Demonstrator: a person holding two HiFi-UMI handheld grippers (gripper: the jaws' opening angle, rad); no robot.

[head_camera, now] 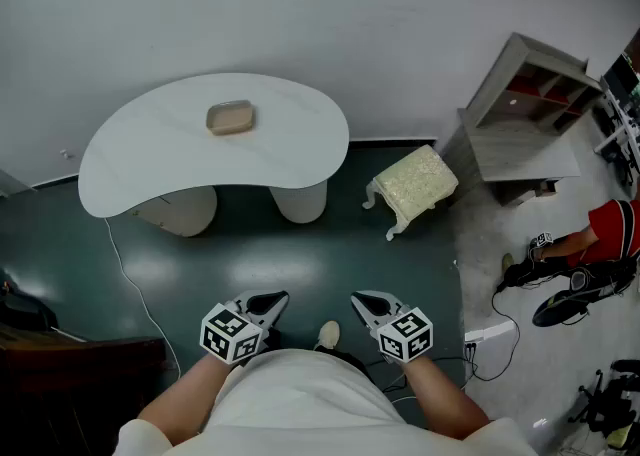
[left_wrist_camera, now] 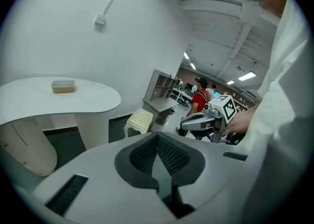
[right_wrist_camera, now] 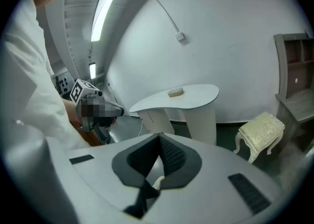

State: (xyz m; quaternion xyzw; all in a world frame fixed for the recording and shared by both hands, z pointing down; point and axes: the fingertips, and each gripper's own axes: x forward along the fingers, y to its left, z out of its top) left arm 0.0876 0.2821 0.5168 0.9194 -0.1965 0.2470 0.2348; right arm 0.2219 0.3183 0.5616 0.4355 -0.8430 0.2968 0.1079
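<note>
One tan rectangular container [head_camera: 230,117] lies near the far edge of the kidney-shaped white worktop [head_camera: 150,159], its long axis along that edge, with bare surface all round it. The left gripper [head_camera: 272,299] and right gripper [head_camera: 364,299] hang well short of the near edge, over the green floor [head_camera: 330,254], jaws pressed together and empty. One cushioned stool [head_camera: 415,184] stands off the worktop's right end.

White worktop [head_camera: 150,149], tan box [head_camera: 230,117] on it, dark teal floor [head_camera: 330,259], cream stool [head_camera: 414,182]; left tool [head_camera: 270,301] and right tool [head_camera: 364,302] wear black-and-white squares.
</note>
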